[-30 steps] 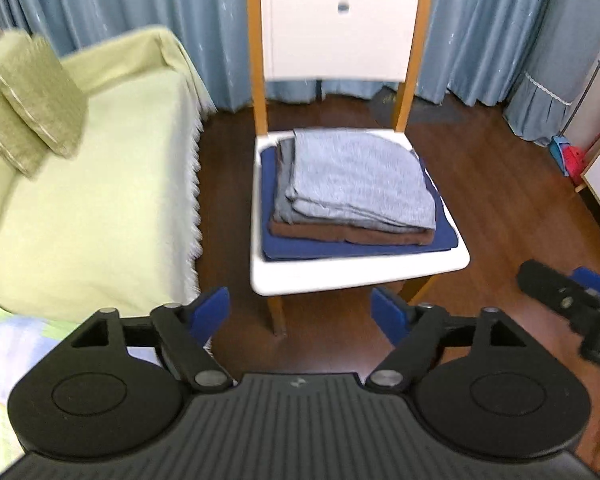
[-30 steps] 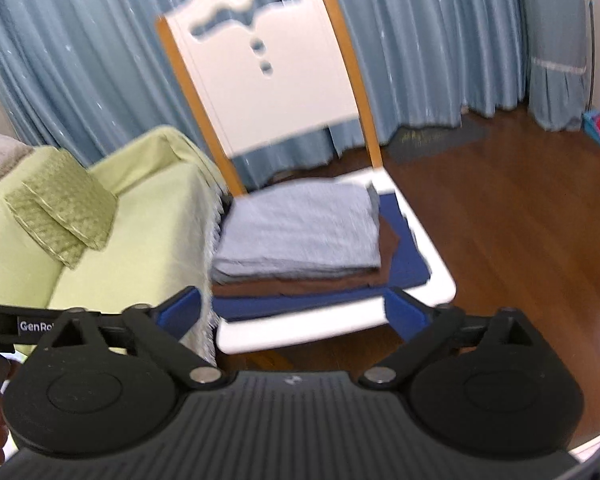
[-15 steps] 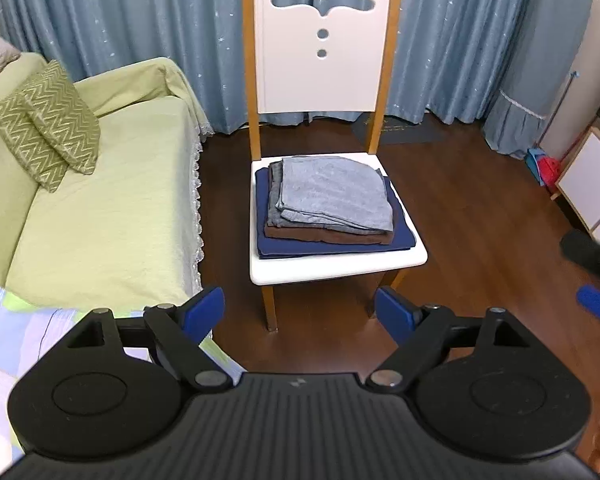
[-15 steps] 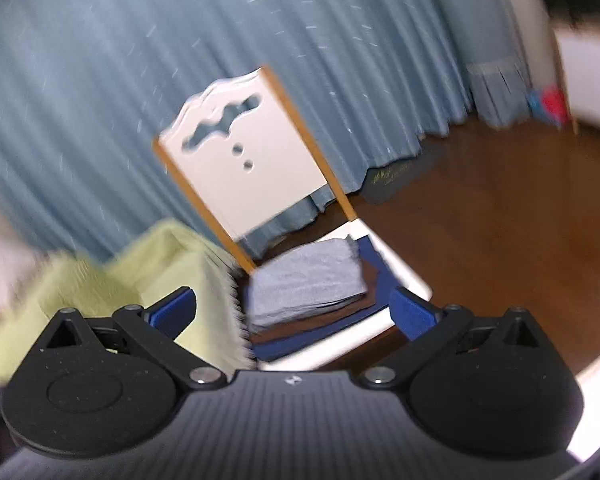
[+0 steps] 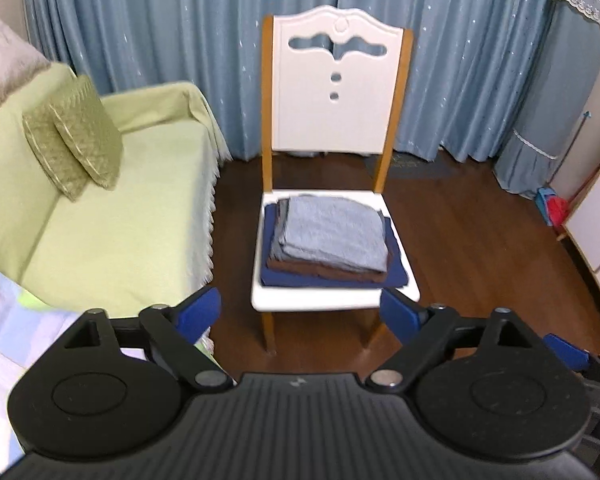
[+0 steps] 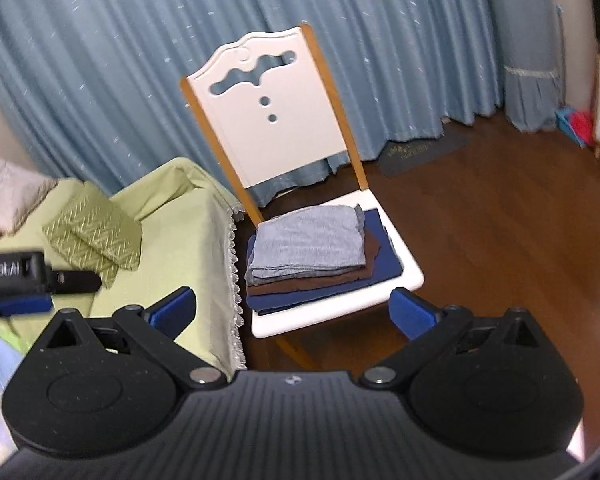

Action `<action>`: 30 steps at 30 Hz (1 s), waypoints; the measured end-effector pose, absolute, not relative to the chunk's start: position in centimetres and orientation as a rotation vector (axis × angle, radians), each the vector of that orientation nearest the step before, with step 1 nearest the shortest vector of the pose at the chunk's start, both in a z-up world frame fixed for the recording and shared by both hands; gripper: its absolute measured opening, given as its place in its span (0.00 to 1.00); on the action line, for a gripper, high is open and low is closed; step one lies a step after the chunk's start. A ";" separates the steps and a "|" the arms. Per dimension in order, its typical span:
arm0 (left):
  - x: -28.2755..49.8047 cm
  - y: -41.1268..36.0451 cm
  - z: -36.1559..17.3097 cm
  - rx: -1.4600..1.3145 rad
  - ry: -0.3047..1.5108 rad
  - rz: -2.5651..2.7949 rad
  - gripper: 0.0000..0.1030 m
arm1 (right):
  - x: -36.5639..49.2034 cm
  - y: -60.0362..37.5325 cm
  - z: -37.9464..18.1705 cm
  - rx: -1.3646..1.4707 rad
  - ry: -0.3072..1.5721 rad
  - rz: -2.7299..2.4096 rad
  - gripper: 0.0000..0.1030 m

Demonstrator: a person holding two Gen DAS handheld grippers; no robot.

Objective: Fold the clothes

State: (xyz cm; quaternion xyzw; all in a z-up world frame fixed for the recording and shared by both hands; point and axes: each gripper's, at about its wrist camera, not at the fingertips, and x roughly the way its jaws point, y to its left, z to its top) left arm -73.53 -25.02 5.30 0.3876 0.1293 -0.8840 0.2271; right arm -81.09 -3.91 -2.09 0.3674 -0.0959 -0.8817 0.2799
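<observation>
The white chair [image 5: 332,298] holds my folded clothes [image 5: 332,238]. My left gripper [image 5: 300,312] is opening, empty; my right gripper [image 6: 294,312] is wide apart, empty, both tilted down.

The chair's [image 5: 332,120] front legs vanish behind the left tongs [image 5: 300,312]. Under the grey folded cloth [image 5: 334,232], the brown [image 5: 320,270] and navy [image 5: 332,280] pieces show edges only. A red-and-blue thing [image 5: 552,210] by the cabinet is too small to name, perhaps a toy.
</observation>
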 end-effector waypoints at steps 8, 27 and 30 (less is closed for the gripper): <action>-75.0 -24.6 5.3 1.066 0.399 -2.431 0.90 | -83.1 -3.0 -1.2 0.945 -0.217 -2.329 0.99; -79.3 -22.4 5.3 1.099 0.283 -2.335 0.91 | -87.7 -2.3 0.2 0.996 -0.086 -2.278 0.99; -79.5 -22.9 5.5 1.109 0.294 -2.312 0.91 | -88.2 -2.8 0.5 1.011 -0.082 -2.277 0.99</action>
